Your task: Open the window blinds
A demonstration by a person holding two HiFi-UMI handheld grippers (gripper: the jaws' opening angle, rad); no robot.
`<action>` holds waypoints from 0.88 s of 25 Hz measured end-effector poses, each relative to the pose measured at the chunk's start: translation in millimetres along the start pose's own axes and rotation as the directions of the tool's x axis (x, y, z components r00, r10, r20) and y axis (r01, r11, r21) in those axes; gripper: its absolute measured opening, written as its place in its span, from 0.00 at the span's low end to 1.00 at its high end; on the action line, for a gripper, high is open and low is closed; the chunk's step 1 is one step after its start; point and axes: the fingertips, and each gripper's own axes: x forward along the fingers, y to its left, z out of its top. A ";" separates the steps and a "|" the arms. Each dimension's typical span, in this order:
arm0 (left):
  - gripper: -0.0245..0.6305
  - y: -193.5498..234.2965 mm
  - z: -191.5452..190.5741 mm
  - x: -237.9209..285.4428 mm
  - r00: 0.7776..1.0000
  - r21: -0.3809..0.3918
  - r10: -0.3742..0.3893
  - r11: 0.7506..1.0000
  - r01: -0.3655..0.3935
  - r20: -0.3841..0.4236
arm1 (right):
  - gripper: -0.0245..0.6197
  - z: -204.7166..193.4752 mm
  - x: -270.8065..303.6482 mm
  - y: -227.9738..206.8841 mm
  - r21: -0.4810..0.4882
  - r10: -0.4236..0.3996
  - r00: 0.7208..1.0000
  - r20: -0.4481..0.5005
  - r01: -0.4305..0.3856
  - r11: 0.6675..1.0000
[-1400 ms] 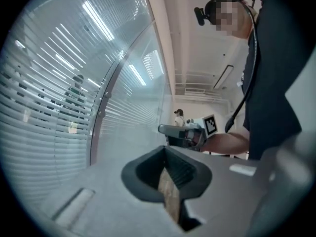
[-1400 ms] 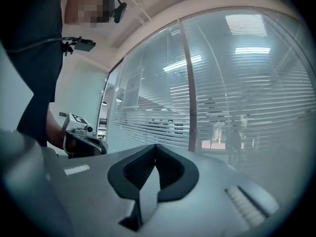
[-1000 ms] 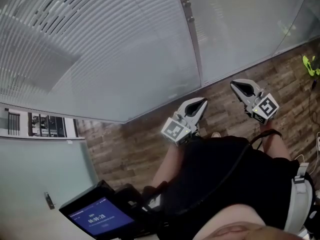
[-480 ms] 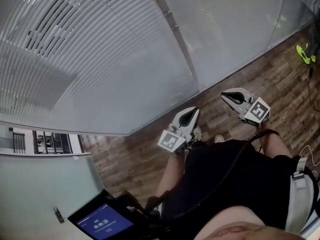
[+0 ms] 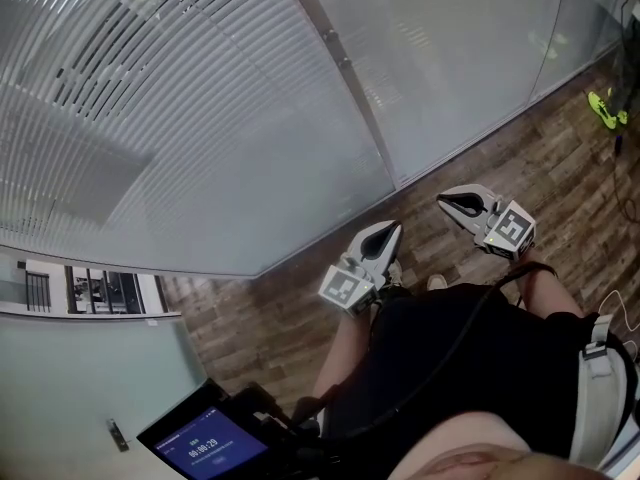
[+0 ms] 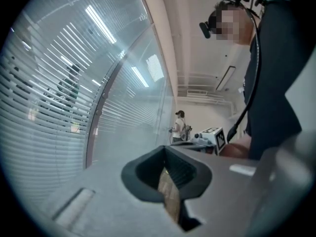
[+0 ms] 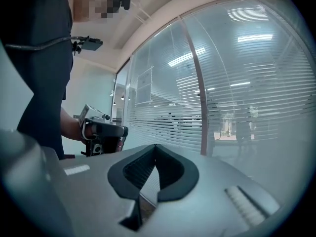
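Horizontal slat blinds (image 5: 200, 118) hang behind a glass wall, with their slats partly turned; they also show in the left gripper view (image 6: 44, 98) and the right gripper view (image 7: 247, 102). A vertical frame post (image 5: 345, 78) splits the glass into two panes. My left gripper (image 5: 390, 231) is held low in front of my body, shut and empty, short of the glass. My right gripper (image 5: 447, 202) is beside it to the right, also shut with nothing in it. Each gripper view shows closed jaws, left (image 6: 165, 149) and right (image 7: 155, 147). No cord or wand is visible.
Wood-plank floor (image 5: 270, 308) runs along the foot of the glass. A tablet with a lit blue screen (image 5: 205, 438) sits at lower left. A green object (image 5: 605, 108) lies on the floor at far right. A person (image 6: 178, 127) stands far down the room.
My right gripper has drifted a little left and lower in the head view. The left gripper has hardly moved. Both stay shut, and the view has shifted slightly along the blinds.
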 end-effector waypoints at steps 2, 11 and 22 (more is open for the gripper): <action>0.04 0.0 -0.7 1.1 1.000 0.006 -0.002 1.000 0.002 -0.010 | 0.05 -4.1 1.5 3.0 -0.007 0.007 1.000 -0.029 -0.007 1.000; 0.04 0.3 -3.1 5.3 1.000 -0.005 -0.013 1.000 0.013 -0.021 | 0.05 -11.1 1.0 2.7 -0.020 0.004 0.999 -0.040 -0.005 1.000; 0.04 2.4 -2.5 13.5 0.999 -0.015 -0.026 1.000 0.025 -0.046 | 0.05 -16.9 2.9 -6.0 -0.008 -0.009 0.998 -0.054 0.009 1.000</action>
